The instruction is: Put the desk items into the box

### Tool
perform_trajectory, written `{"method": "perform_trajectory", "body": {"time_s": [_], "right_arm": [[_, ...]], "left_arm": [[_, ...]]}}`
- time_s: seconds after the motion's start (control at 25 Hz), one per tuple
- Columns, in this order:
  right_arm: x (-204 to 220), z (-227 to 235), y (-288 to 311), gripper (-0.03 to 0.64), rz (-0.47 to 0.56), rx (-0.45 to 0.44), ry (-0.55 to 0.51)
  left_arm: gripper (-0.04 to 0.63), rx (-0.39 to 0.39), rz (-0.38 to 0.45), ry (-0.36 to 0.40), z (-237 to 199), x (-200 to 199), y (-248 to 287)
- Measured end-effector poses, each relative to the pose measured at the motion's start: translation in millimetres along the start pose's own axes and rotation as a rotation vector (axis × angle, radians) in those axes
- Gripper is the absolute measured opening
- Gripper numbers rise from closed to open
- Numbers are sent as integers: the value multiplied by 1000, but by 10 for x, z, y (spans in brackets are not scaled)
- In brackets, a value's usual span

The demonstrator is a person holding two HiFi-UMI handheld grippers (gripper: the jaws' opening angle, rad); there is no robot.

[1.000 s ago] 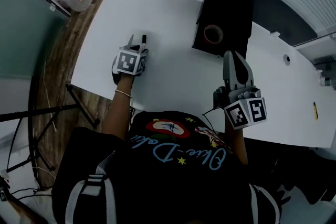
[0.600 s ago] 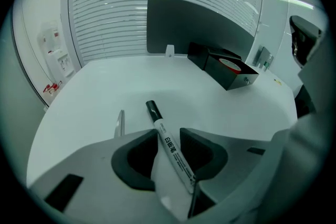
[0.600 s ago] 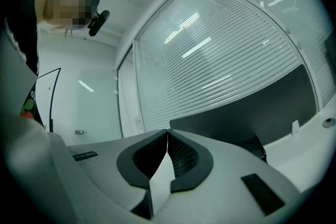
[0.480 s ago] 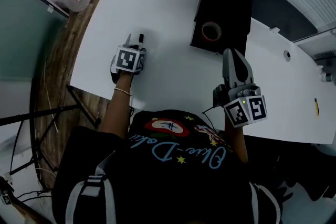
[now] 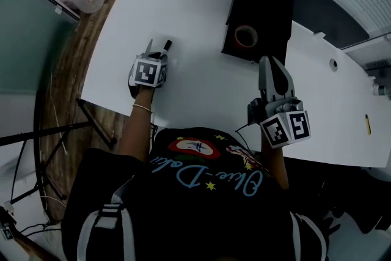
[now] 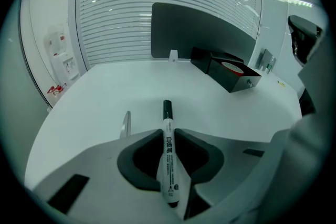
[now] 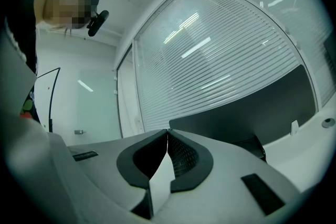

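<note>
White-barrelled with a black cap, the marker lay between the jaws of the left gripper. The jaws were closing, their pads against its sides, low over the white table. The hold looked near the barrel's middle, so it would probably lift level; the squeeze was best finished before rising. The black box, with 1 tape roll inside, stood well apart to the right. The right gripper was pressed together, empty, tilted upward.
</note>
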State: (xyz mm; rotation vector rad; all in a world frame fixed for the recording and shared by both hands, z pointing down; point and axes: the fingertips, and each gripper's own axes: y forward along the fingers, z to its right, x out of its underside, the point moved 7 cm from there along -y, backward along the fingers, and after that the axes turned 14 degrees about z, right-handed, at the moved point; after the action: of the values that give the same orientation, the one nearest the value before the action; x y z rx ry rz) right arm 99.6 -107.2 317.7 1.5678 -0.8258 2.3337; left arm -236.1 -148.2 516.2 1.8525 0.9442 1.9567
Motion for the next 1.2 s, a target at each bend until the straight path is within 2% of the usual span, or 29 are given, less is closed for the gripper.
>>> {"method": "perform_trajectory", "body": {"time_s": [0.4, 0.56, 0.72, 1.2], "right_arm": [[-19, 37, -45, 14, 3, 35, -5], [-12, 22, -49, 14, 3, 40, -6], [-18, 6, -43, 14, 6, 38, -9], [-71, -16, -98, 14, 19, 42, -24]], "left_arm": [[96, 27, 37, 20, 16, -42, -39], [96, 62, 106, -17, 7, -53, -30], [95, 69, 150, -20, 82, -277, -200], [95, 174, 459, 14, 412, -1084, -647]]}}
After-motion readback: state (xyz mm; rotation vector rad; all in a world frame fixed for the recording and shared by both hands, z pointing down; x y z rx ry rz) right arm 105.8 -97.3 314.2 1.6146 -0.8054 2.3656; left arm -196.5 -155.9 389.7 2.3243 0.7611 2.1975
